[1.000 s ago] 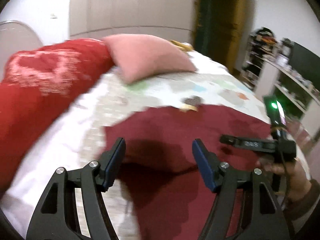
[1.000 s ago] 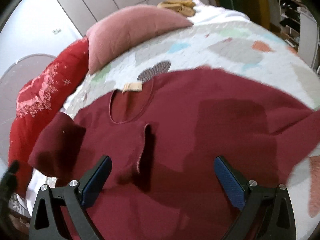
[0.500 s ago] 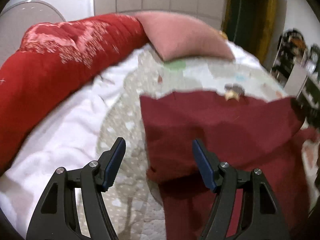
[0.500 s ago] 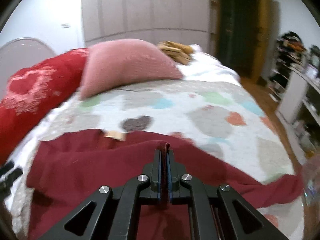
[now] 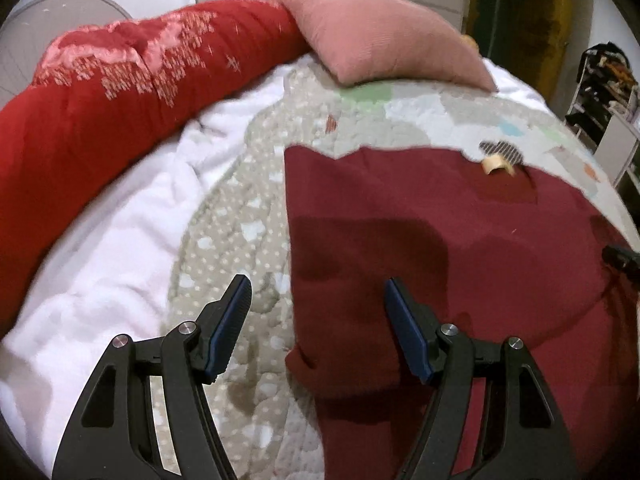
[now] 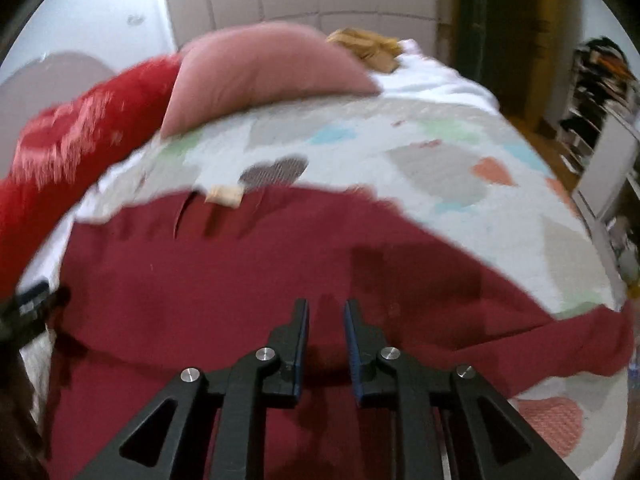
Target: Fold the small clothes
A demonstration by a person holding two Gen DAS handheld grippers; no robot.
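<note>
A dark red shirt [image 5: 440, 220] lies flat on the patterned quilt [image 5: 240, 216], a tan neck label [image 5: 496, 164] at its far edge. My left gripper [image 5: 315, 284] is open and hovers over the shirt's folded left edge, one finger over the quilt and the other over the cloth. In the right wrist view the shirt [image 6: 220, 280] spreads wide, its label [image 6: 224, 195] at the top. Above its middle my right gripper [image 6: 326, 304] has its jaws opening, a narrow gap showing, with no cloth pinched. The other gripper [image 6: 28, 308] shows at the left edge.
A pink pillow [image 5: 380, 44] and a rolled red blanket [image 5: 100, 112] lie along the far side of the bed. White bedding [image 5: 112, 264] is bunched on the left. Tan folded cloth [image 6: 368, 48] sits behind the pillow. Shelves [image 6: 600, 100] stand to the right.
My right gripper went from wide open to shut on a pinch of shirt, and now stands slightly parted with the cloth let go. The left gripper sank toward the shirt's left edge.
</note>
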